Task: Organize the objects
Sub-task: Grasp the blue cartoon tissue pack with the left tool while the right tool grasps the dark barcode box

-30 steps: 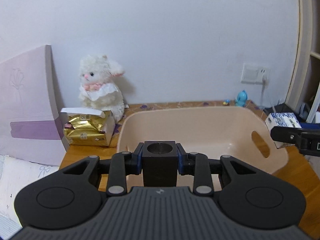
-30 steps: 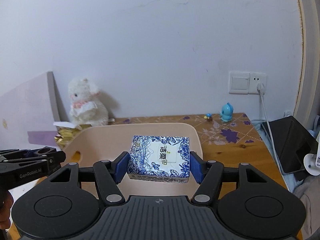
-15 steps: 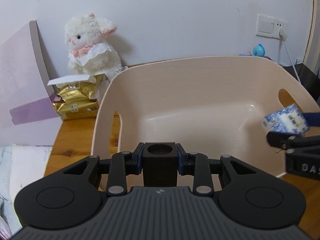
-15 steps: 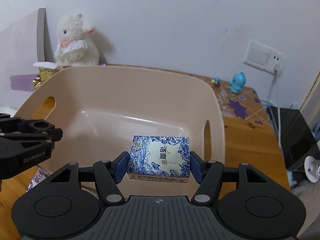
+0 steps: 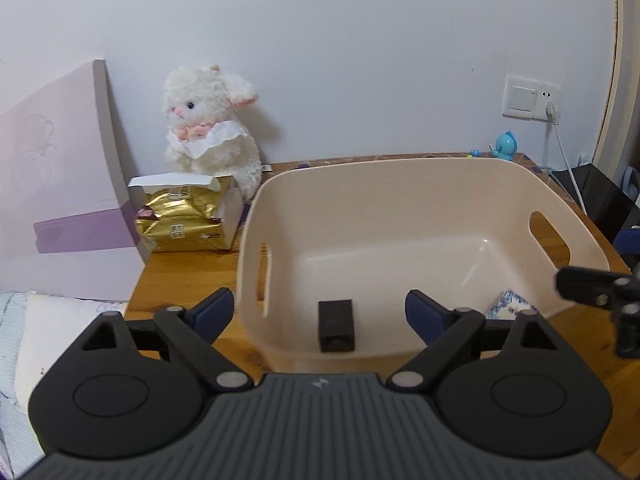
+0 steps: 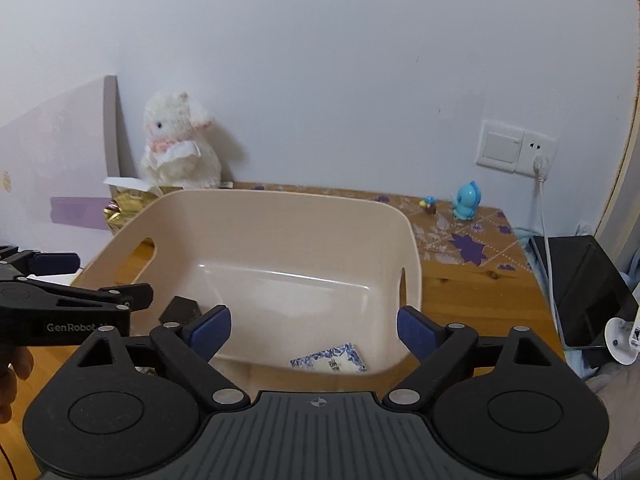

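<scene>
Both tongs opening, nothing between jaws: left tongs (image 5: 319, 312), right tongs (image 6: 314, 330). Black block (image 5: 336, 325) and blue tissue pack (image 6: 329, 359) lie in the bin (image 6: 280, 200) on the bench (image 6: 460, 292). Lift clear of the rim before reaching elsewhere.

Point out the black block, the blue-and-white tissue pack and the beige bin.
black block (image 5: 336, 325): left wrist view, its top face.
blue-and-white tissue pack (image 6: 330, 359): right wrist view, its printed top face.
beige bin (image 6: 280, 196): right wrist view, its far rim.
</scene>
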